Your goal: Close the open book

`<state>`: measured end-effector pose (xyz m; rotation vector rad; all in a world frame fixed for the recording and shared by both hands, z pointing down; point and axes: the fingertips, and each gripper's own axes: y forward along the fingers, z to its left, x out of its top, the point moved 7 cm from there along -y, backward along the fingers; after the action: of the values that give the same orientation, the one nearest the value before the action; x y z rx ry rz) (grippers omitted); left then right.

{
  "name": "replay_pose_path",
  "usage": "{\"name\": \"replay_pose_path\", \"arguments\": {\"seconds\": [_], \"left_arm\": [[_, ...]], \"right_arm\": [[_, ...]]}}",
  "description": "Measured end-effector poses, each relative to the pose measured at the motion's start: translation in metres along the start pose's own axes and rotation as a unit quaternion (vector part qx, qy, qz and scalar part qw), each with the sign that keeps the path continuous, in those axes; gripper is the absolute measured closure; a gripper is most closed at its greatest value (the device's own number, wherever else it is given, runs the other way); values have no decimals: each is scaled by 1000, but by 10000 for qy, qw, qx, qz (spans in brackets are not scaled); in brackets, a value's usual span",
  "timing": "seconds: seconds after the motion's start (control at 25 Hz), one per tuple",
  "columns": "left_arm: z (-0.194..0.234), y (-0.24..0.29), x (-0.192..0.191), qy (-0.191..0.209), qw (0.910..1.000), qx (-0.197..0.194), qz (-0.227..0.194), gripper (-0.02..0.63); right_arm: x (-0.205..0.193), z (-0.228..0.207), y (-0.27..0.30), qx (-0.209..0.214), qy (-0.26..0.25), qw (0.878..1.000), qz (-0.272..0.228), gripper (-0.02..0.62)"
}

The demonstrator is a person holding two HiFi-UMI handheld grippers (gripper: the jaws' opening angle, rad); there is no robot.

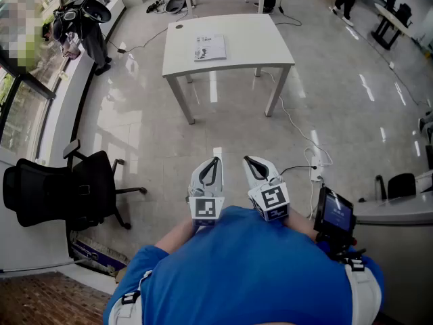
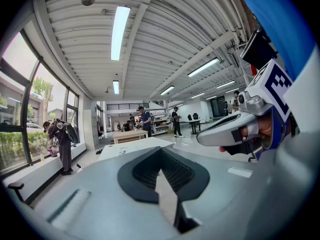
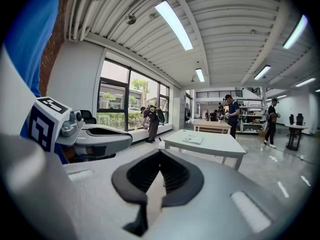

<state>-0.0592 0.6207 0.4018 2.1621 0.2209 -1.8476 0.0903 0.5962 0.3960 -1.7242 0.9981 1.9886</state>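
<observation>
Two devices are held side by side against the person's blue shirt in the head view: the left hand-held gripper (image 1: pixel 215 161) and the right hand-held gripper (image 1: pixel 248 160). The book (image 1: pixel 210 47) lies on the white worktop (image 1: pixel 260 42), well ahead of both.

Left gripper view: its jaws are pressed together, pinching nothing.

Right gripper view: its jaws are likewise together and empty, with the book far ahead, slightly right of the tips.

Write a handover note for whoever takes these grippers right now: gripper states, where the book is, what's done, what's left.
Left gripper: shut, empty, held at the chest.
Right gripper: shut, empty, beside it.
Book: flat on the white table, across the floor ahead; too far to tell if it is open.
Done: nothing.
Left: walk to the table and close the book.
</observation>
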Motion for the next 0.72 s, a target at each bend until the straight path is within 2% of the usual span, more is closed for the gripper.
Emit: {"name": "replay_pose_path", "arguments": {"seconds": [0.16, 0.4, 0.72], "left_arm": [[13, -3, -2, 69, 9999, -63, 78, 600], [27, -1, -11, -69, 10000, -29, 57, 600], [49, 48, -13, 35, 9997, 155, 161, 600]], "right_arm": [[0, 8, 7, -20, -98, 9999, -111, 592], [1, 14, 23, -21, -155, 9999, -32, 592], [9, -20, 72, 225, -100, 9997, -87, 592]]}}
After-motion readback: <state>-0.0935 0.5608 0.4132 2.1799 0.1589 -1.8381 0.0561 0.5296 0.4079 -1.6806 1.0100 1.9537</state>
